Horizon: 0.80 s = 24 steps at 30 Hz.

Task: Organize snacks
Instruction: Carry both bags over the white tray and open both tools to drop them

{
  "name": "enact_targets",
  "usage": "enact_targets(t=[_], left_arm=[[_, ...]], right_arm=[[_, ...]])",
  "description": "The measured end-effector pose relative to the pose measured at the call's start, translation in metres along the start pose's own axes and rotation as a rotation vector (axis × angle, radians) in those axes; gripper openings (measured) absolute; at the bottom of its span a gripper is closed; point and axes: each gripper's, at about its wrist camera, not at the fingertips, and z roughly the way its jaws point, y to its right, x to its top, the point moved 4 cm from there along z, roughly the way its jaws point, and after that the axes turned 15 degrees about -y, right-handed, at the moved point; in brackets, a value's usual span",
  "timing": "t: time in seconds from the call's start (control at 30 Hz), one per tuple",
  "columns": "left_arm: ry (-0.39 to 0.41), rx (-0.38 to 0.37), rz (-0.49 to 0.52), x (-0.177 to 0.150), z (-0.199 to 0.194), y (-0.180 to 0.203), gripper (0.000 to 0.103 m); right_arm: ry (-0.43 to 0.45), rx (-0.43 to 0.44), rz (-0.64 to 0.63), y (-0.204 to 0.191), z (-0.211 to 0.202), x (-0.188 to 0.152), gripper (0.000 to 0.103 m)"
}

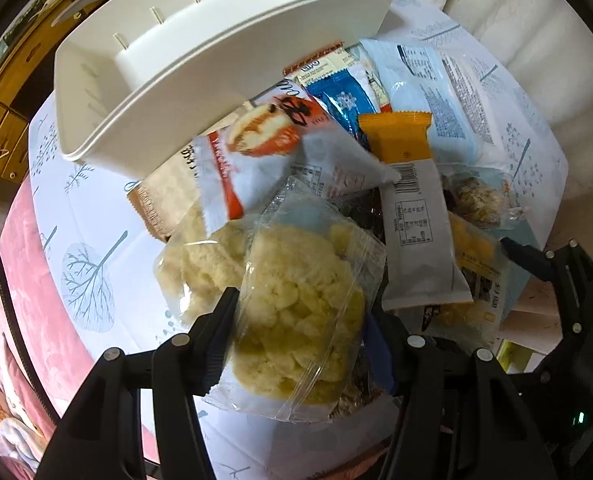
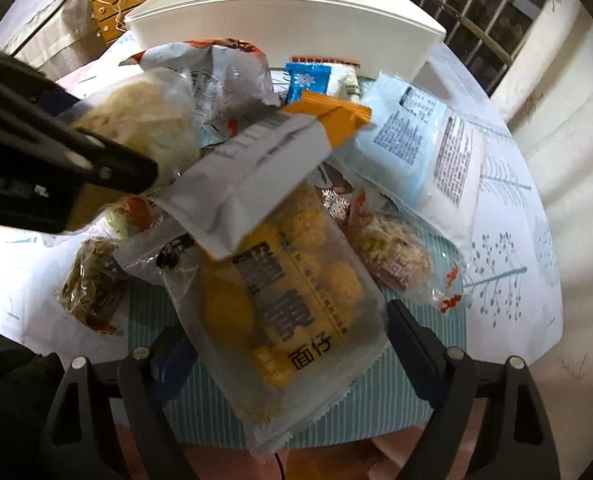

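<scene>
White cloth [image 1: 108,216] printed with blue trees covers the table; a striped teal mat [image 2: 200,392] lies on it near the right gripper. At the far side stands a white bin [image 1: 200,60] with slotted inner walls, tilted in the left wrist view, its near edge over the snack pile.

Snacks lie heaped between the bin and the grippers. Left gripper [image 1: 296,344] is closed on a clear pack of pale rice cracker [image 1: 300,320], both fingers pressed against the wrapper; a second like pack [image 1: 200,264] lies just behind it. Behind those: a red-and-white pack [image 1: 256,144], a blue foil pack [image 1: 340,96], an orange-and-white bar [image 1: 412,200] lying across the heap, and a large pale-blue bag [image 1: 448,112] face down.

Right gripper [image 2: 288,364] straddles a clear bag of yellow balls [image 2: 292,312] with black lettering. Its fingers stand wide, one each side of the bag; contact cannot be confirmed. The bar's end overlaps this bag's top. A brown pack [image 2: 92,284] lies to the left, a shredded-snack pack [image 2: 396,256] to the right.
</scene>
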Motion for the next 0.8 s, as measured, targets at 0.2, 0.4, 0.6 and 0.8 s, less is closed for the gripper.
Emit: enact_targets(t=[0.2,0.4,0.6,0.8], left_arm=[[0.010,-0.051,-0.019,-0.012,-0.021,-0.009,0.057],[0.031,-0.071,-0.019,-0.027,-0.043,-0.016,0.057],[0.050,-0.075,-0.010,-0.026,-0.055,-0.010,0.057],[0.060,-0.113,-0.008,-0.028,-0.073,-0.011,0.057]], right_arm=[[-0.043,0.098,0.096,0.007,-0.003,0.003,0.086],[-0.075,0.164,0.199,0.016,-0.004,-0.002,0.085],[-0.089,0.227,0.270,0.029,-0.003,-0.012,0.085],[-0.069,0.251,0.292,0.044,-0.017,-0.015,0.085]])
